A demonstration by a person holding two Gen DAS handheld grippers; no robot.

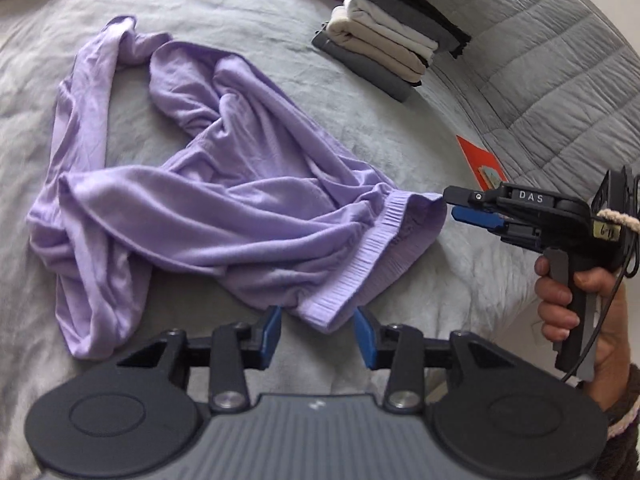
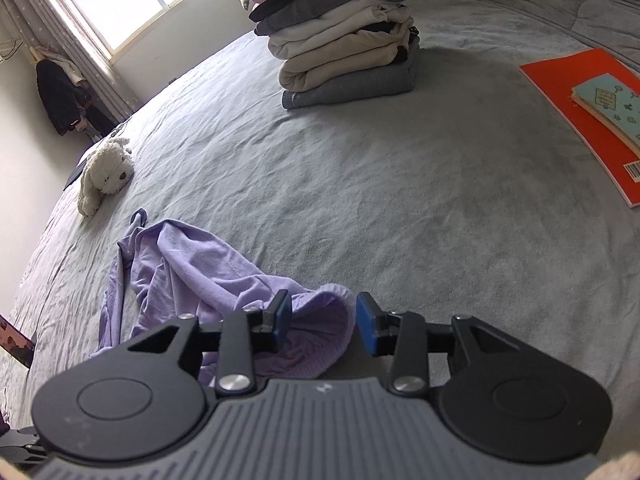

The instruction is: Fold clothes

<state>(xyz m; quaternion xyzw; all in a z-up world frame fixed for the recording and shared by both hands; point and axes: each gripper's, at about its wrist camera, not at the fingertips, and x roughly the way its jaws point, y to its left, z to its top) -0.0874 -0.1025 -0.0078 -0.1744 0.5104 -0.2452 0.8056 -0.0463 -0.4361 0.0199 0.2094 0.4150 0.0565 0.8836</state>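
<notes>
A crumpled lilac knit garment [image 1: 200,200] lies spread on the grey bed sheet [image 1: 240,8]. Its ribbed hem [image 1: 360,272] faces me. In the left wrist view my left gripper [image 1: 320,334] stands open, a hem corner lying between its blue pads [image 1: 272,332] without being pinched. My right gripper [image 1: 452,206], held by a hand [image 1: 560,300], sits at the hem's other corner. In the right wrist view the right gripper [image 2: 324,322] is open with the lilac garment [image 2: 192,264] bunched loosely between its pads [image 2: 366,328].
A stack of folded clothes [image 1: 392,52] [image 2: 348,52] stands farther back on the bed. A red book [image 2: 580,120] with a small booklet on it lies at the right, near a grey quilt [image 1: 560,80]. A white plush dog [image 2: 106,172] lies at the far left edge.
</notes>
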